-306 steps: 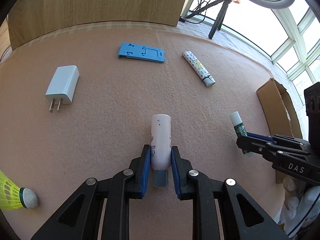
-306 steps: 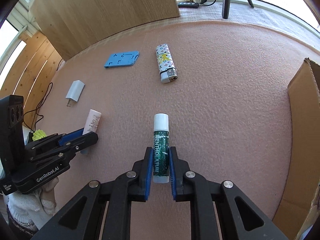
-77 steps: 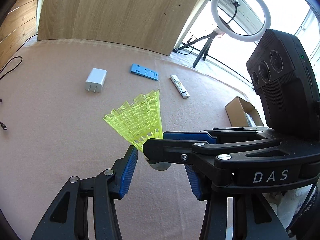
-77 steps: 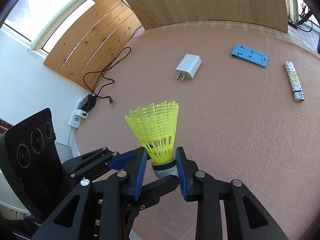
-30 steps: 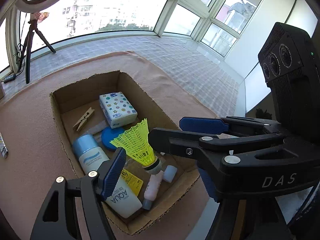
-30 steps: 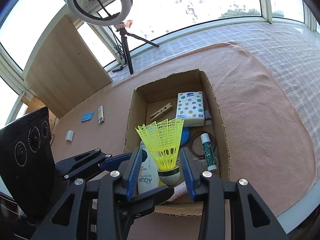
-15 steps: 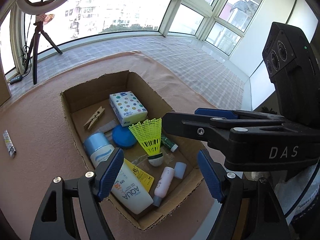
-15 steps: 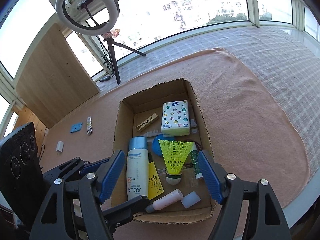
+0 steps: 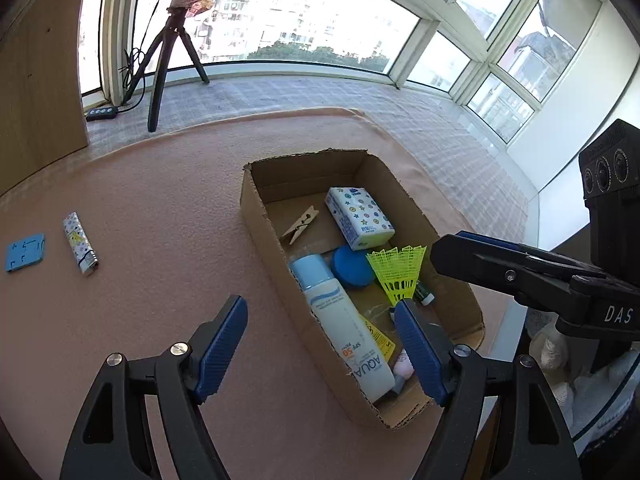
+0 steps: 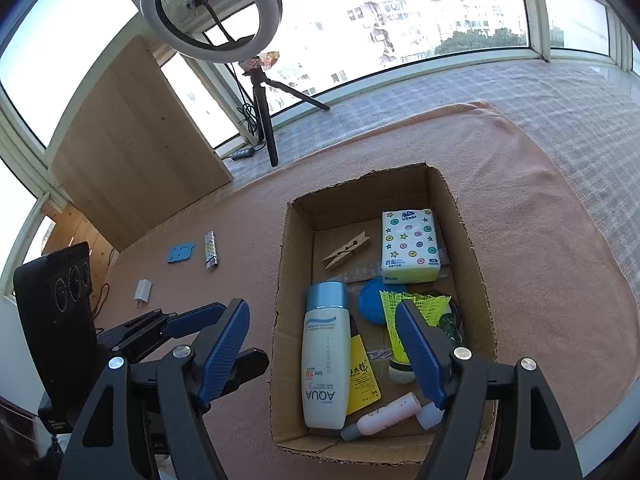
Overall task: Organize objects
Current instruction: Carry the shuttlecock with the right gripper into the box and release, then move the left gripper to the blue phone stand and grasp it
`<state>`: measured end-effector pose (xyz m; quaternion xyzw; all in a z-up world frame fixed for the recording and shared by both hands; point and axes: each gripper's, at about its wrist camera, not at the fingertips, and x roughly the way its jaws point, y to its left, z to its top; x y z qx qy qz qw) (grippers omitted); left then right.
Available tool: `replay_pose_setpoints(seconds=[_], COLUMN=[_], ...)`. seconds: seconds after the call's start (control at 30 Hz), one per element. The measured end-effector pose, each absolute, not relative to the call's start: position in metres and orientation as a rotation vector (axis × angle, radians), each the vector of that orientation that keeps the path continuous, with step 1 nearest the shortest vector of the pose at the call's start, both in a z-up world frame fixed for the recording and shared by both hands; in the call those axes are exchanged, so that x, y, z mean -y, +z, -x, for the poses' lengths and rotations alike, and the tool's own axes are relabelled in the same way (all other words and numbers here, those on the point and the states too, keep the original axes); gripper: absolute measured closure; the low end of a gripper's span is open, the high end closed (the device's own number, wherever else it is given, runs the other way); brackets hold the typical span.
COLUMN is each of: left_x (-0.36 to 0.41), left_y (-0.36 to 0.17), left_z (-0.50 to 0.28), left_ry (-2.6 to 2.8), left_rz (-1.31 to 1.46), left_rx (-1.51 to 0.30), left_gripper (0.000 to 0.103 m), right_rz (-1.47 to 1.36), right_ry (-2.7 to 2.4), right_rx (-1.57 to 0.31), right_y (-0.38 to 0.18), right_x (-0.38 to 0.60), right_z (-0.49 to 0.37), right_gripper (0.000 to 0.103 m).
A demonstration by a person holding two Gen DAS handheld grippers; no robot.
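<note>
The jaws of the left gripper [image 9: 320, 346] are spread wide with nothing between them. The jaws of the right gripper [image 10: 322, 350] are spread wide too and hold nothing. On the pink tabletop [image 10: 540, 240], a blue plate [image 9: 25, 252] and a lighter [image 9: 80, 249] lie on the left. On the right, the yellow shuttlecock [image 10: 416, 312] rests inside the cardboard box [image 10: 286, 280], beside the white bottle [image 10: 325, 356] and the tissue pack [image 10: 410, 246].
</note>
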<state>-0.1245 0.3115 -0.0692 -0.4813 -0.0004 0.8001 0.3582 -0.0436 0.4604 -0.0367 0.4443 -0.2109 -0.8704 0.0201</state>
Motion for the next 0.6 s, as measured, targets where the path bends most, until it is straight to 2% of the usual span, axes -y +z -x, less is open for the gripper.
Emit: replay_pose_setpoints(seconds=[0.33, 0.6], left_x=[-0.205, -0.135], left_y=[-0.067, -0.076], left_z=[0.193, 0.267], left_ry=[2.298, 2.460], left_rz=[1.303, 1.409], left_rx=[0.092, 0.087], left_gripper=[0.024, 0.024], right_rz=[-1.356, -1.342], right_ry=[-2.611, -2.547], right_rx=[0.574, 0.511], right_y=[-0.031, -0.029], right_x=[-0.409, -0.369], right_z=[0.084, 0.108], right_gripper=[0.031, 0.031])
